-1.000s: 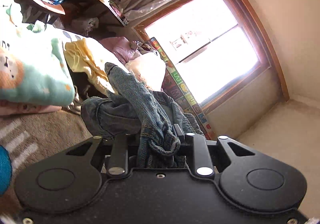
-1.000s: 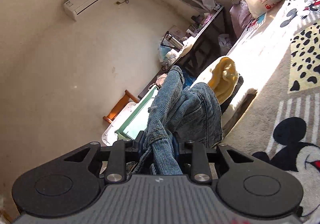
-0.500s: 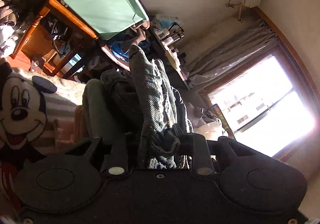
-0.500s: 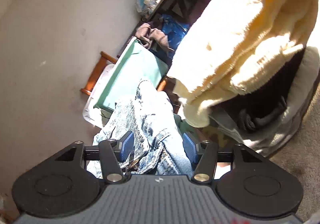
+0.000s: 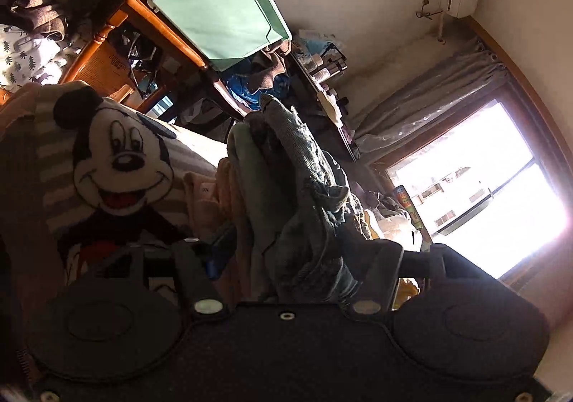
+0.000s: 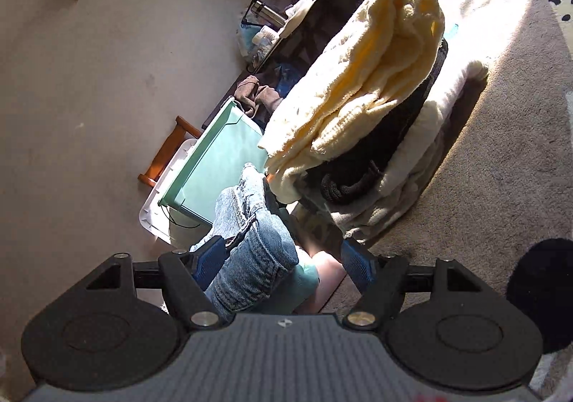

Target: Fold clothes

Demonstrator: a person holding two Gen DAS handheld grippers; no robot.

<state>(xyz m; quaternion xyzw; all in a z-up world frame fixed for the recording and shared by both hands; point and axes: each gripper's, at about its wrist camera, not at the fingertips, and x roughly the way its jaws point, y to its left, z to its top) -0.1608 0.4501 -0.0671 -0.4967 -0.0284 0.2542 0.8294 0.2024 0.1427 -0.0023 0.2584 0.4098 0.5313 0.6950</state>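
The folded blue jeans (image 6: 250,251) lie on a stack of folded clothes, with a green garment (image 5: 247,180) and a peach one directly beneath. My right gripper (image 6: 284,260) is open; its blue pads (image 6: 211,258) stand either side of the denim, the left pad close to it. In the left wrist view the jeans (image 5: 304,208) look dark against the window. My left gripper (image 5: 290,251) is open too, fingers spread wide around the fabric.
A second pile topped by a yellow knit (image 6: 376,72) sits just right of the jeans. The Mickey Mouse blanket (image 5: 118,165) covers the bed. A green storage box (image 5: 218,4) on wooden furniture (image 5: 157,29) stands beyond. A bright window (image 5: 483,194) is at the right.
Both grippers carried the jeans down beside the yellow pile. The right one opened first, then the left; the jeans now rest on the green and peach garments.
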